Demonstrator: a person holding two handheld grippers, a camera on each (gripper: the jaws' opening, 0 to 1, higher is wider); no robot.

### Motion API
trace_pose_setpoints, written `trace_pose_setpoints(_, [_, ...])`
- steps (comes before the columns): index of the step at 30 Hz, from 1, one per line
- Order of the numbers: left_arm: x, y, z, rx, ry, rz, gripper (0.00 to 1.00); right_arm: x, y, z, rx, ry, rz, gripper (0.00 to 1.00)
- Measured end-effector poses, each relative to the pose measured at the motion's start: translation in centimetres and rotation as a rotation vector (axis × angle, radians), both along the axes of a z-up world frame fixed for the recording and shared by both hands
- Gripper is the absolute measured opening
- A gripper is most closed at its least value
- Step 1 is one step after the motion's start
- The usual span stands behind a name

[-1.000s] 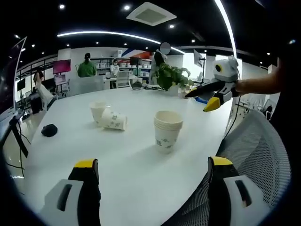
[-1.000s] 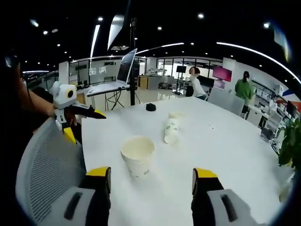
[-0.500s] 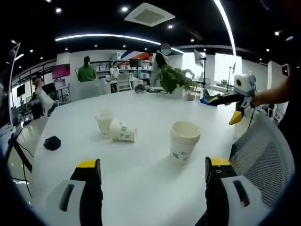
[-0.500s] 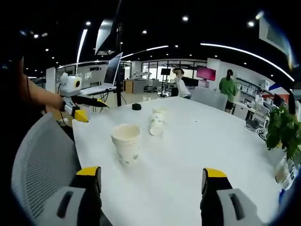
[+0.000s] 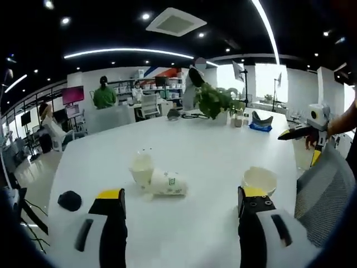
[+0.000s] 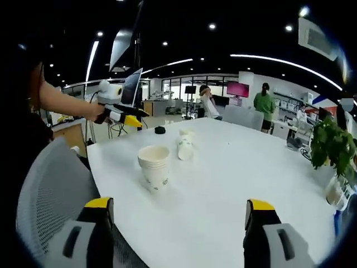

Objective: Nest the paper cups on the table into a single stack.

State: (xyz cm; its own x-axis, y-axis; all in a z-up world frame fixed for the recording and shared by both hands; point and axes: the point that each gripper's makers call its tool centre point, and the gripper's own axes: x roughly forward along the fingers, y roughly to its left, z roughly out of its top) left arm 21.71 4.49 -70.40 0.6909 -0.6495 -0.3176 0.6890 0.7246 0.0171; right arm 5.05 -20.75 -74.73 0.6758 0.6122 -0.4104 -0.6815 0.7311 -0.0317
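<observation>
White table (image 5: 184, 139) is the landmark; upright stack of nested paper cups (image 6: 154, 166) stands on it near the edge by the mesh chair (image 6: 44, 195); in the left gripper view the same stack (image 5: 259, 180) sits just behind the right jaw, partly hidden; further in on the table, well apart from the stack, a lying cup (image 5: 166, 182) on its side touches an upright cup (image 5: 141, 168); in the right gripper view that pair (image 6: 184, 144) reads as one cluster beyond the stack, too small to separate; a small dark object (image 5: 70, 200) lies on the table toward its far-left edge, beyond the pair; a potted plant (image 5: 216, 100) stands at the table's far side.

Left gripper (image 5: 181, 204): jaws wide apart, nothing between them, above the table, lying cup just ahead of the gap; it also shows in the right gripper view (image 6: 134, 118), held by a hand off the table edge.

Right gripper (image 6: 179, 209): jaws spread apart, empty, over the table with the stack ahead-left; seen in the left gripper view (image 5: 298, 134) past the chair, its jaw spacing there cannot be told.

People stand in the office beyond the table.
</observation>
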Motion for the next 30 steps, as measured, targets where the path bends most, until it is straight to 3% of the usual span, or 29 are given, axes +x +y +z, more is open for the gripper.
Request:
trace_pose_setpoints(11, [6.1, -0.2, -0.9, 0.056, -0.009, -0.037, 0.62, -1.5, 1.3, -0.8, 0.041, 0.029, -0.048, 1.00])
trace_pose_setpoints(21, [9.3, -1.3, -1.8, 0.131, -0.003, -0.067, 0.43, -1.0, 1.5, -0.4, 0.065, 0.015, -0.087, 0.99])
trace_pose_setpoints(24, [10.9, -0.8, -2.4, 0.149, 0.006, -0.080, 0.40, -0.9, 1.6, -0.4, 0.064, 0.014, -0.090, 0.98])
trace_pose_setpoints(30, [11.7, -1.4, -3.3, 0.255, 0.007, -0.120, 0.32, -0.8, 1.6, -0.5, 0.048, 0.003, -0.094, 0.97])
